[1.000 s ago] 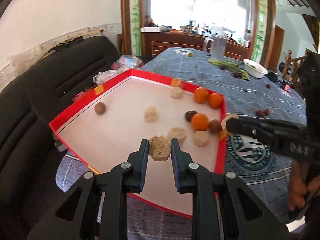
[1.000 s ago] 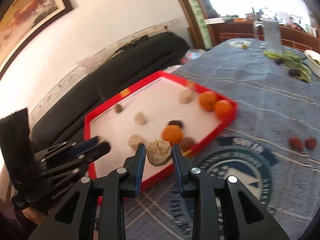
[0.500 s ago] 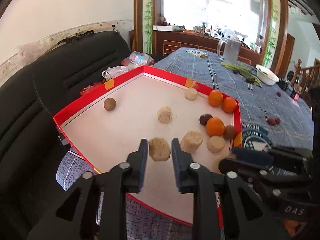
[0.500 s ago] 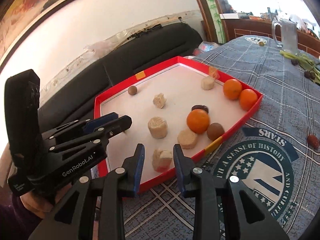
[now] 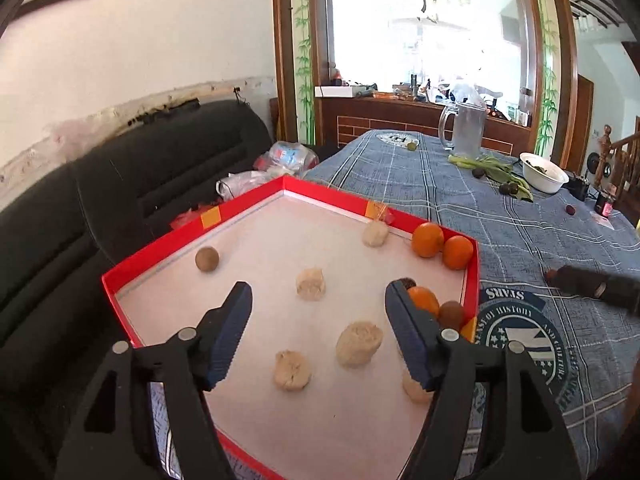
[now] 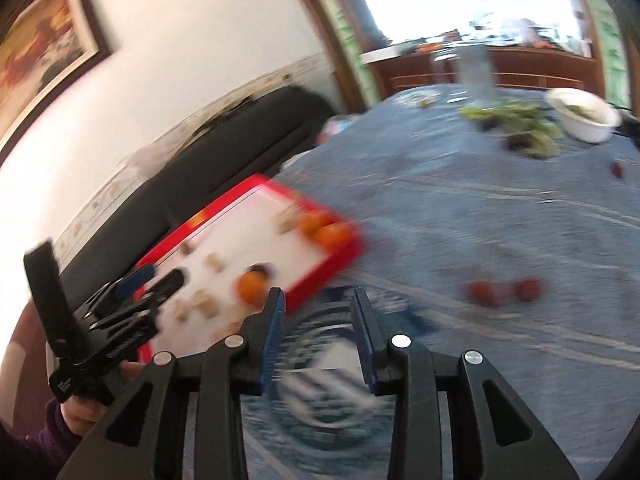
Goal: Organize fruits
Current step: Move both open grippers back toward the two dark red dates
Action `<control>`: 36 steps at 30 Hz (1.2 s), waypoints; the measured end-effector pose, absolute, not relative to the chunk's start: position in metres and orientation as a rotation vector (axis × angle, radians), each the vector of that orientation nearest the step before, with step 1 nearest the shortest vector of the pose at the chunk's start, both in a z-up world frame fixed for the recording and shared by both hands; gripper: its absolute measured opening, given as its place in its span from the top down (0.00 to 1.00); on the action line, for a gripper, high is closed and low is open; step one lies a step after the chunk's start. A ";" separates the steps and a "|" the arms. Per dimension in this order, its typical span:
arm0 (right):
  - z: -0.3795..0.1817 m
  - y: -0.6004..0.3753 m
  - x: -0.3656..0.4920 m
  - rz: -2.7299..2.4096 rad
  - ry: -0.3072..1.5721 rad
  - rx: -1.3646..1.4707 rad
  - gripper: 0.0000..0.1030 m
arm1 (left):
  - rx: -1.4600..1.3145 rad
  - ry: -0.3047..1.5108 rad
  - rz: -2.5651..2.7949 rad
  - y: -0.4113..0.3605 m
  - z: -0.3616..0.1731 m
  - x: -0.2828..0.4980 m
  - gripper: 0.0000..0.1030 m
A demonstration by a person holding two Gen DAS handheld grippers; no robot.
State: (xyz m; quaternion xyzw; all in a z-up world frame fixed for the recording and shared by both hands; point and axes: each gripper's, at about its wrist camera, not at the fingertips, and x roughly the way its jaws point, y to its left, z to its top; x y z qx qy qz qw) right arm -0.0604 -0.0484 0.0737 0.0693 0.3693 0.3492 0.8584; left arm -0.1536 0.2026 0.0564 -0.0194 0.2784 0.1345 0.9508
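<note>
Both pale lumps now lie released in the red tray [image 5: 160, 244]; left tongs [image 5: 318, 300] have just opened wide above it, right tongs [image 6: 318, 300], empty and parting, have swung over the counter [image 6: 480, 220].

Left wrist view: round emblem [image 5: 520, 344] printed on the blue plaid tablecloth [image 5: 500, 216], beside the red tray. Lettering seen upside-down; "STARS" and "HISTORY" legible, "OF" before "HISTORY" likely, the rest of the ring unreadable. Right wrist view: too blurred, nothing legible on emblem or tongs.
</note>
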 end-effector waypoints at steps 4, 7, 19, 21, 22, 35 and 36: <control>0.074 -0.099 -0.027 0.646 0.816 0.164 0.60 | 0.060 0.612 0.263 0.186 0.052 -0.140 0.31; 0.065 -0.124 -0.002 0.620 0.879 0.224 0.60 | 0.130 0.654 0.262 0.170 0.048 -0.133 0.31; 0.026 -0.143 0.026 0.580 1.022 0.364 0.61 | 0.115 0.706 0.262 0.124 0.052 -0.133 0.31; 0.024 -0.141 0.030 0.579 1.034 0.371 0.61 | 0.135 0.648 0.297 0.115 0.065 -0.136 0.30; 0.023 -0.139 0.031 0.564 1.038 0.368 0.61 | 0.140 0.629 0.298 0.111 0.070 -0.137 0.25; 0.029 -0.105 0.018 0.446 0.934 0.051 0.72 | 0.280 0.682 0.068 0.039 0.071 -0.101 0.09; 0.030 -0.106 0.018 0.450 0.933 0.046 0.72 | 0.283 0.698 0.057 0.037 0.068 -0.098 0.09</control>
